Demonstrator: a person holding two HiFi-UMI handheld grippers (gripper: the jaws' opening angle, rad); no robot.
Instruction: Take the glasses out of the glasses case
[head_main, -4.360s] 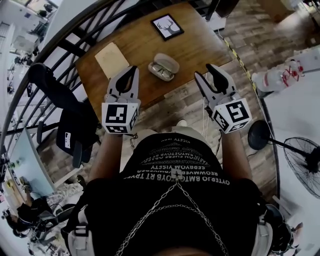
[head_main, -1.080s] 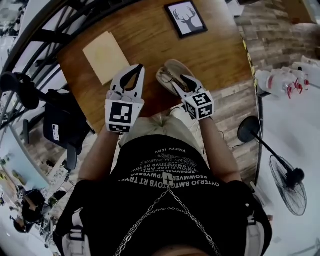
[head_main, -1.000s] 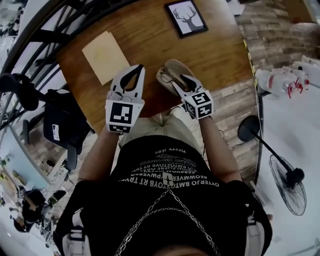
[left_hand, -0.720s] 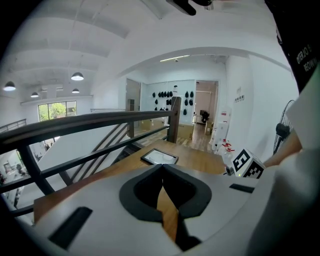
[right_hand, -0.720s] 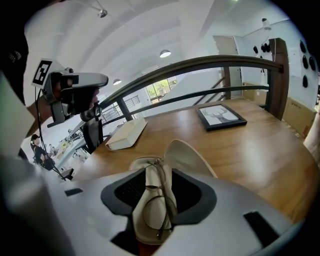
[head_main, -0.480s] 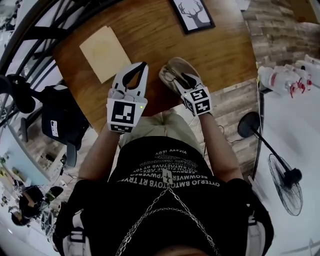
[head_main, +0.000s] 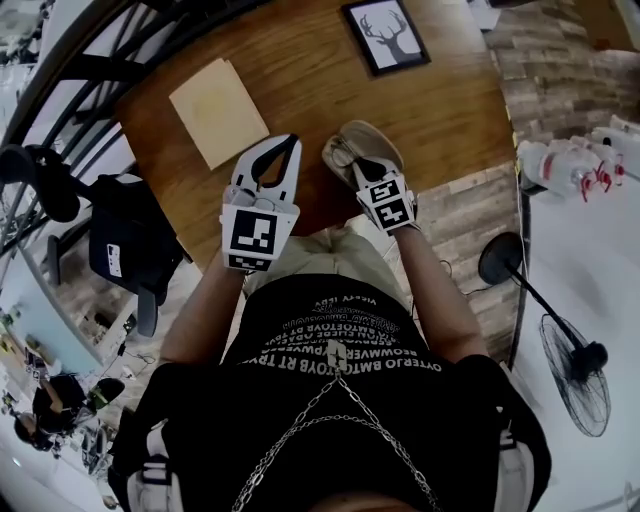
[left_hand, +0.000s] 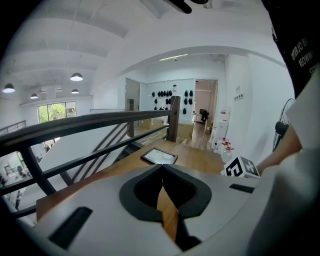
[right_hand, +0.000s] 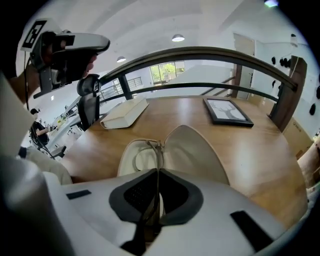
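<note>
An open beige glasses case (head_main: 370, 140) lies near the front edge of the wooden table (head_main: 450, 110). In the right gripper view the case (right_hand: 200, 150) is just ahead, lid up, and the thin-framed glasses (right_hand: 152, 147) rest in it. My right gripper (head_main: 358, 170) dips into the case. Its jaws have just been closing, and now the right gripper (right_hand: 158, 171) is shut on the glasses' frame, which runs between the pads. My left gripper (head_main: 283, 143) hovers over the table to the left of the case. In its own view the left gripper (left_hand: 162, 168) is shut on nothing.
A framed deer picture (head_main: 385, 35) lies at the table's far side, and a tan book (head_main: 218, 110) at its left. A dark railing curves round the table. A black chair (head_main: 130, 250) stands to the left. A floor fan (head_main: 575, 370) and white bottles (head_main: 570, 160) are on the right.
My right gripper has sunk into the open case and its jaws have gone from wide open to shut on the glasses. The left gripper has stayed where it was.
</note>
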